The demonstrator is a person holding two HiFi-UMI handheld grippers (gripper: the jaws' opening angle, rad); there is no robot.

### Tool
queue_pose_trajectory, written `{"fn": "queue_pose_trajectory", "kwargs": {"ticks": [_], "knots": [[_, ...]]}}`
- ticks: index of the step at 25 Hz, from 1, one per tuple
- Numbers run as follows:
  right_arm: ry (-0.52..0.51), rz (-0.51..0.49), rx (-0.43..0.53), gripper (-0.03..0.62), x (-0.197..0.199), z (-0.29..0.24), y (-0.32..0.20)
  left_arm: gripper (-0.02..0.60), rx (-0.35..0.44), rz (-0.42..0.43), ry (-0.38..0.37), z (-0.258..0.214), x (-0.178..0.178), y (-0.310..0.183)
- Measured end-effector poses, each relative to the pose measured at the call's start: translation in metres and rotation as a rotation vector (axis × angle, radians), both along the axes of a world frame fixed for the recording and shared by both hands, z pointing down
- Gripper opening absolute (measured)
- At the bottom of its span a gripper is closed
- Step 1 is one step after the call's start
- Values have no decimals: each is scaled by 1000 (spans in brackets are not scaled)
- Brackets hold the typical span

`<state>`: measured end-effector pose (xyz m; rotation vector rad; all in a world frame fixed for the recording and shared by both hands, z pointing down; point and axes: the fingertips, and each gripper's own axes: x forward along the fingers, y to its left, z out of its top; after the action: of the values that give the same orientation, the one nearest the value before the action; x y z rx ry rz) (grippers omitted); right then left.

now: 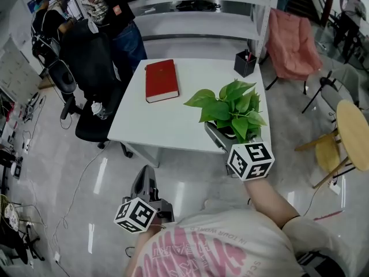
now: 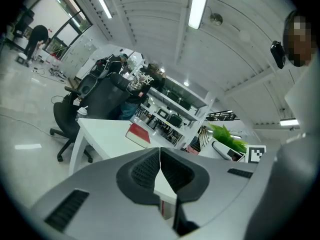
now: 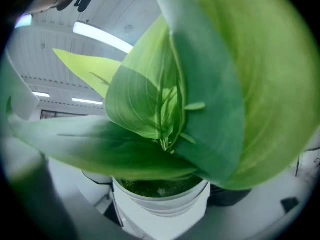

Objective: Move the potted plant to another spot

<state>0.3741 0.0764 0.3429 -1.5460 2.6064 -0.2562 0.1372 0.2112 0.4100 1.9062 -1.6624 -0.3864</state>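
While the right gripper (image 1: 225, 133) reaches onto the near right edge of the white worktop (image 1: 190, 117), its fingers (image 3: 228, 196) stand on either side of the white pot of the potted plant (image 1: 230, 111), pressed against its wall and closed on it. In the right gripper view the pot's rim and dark soil sit low in the middle, and broad green leaves fill nearly everything above. From the head view the plant stands at the worktop's front edge, right of centre, its leaves spreading over the gripper's fingers; whether the pot rests on the surface or is lifted off it cannot be told. A red book (image 1: 161, 80) lies flat on the left half of the worktop, well apart from the plant, and a black pen holder (image 1: 245, 63) stands at the far right corner. The left gripper (image 1: 145, 176) hangs low in front of the person's chest, off the worktop and over the glossy floor (image 1: 69, 172). In the left gripper view its fingers (image 2: 142, 171) meet along a thin seam with nothing between them. A black office chair (image 1: 92, 68) stands at the worktop's left side, and a pink folding chair (image 1: 291, 42) stands beyond its right corner.
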Motion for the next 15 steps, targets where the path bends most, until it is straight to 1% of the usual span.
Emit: {"fn": "queue_pose_trajectory", "kwargs": {"ticks": [6,11,15], "knots": [[10,11,43,561,3,-15,6,25,30,6,2,-11,-1,-3],[7,22,59,561,5,-21,3,25,13,-8,4,-5,-9,-1],[-1,28,62,561,7,-24,-14,25,1,-21,6,-2,-13,-13]]}}
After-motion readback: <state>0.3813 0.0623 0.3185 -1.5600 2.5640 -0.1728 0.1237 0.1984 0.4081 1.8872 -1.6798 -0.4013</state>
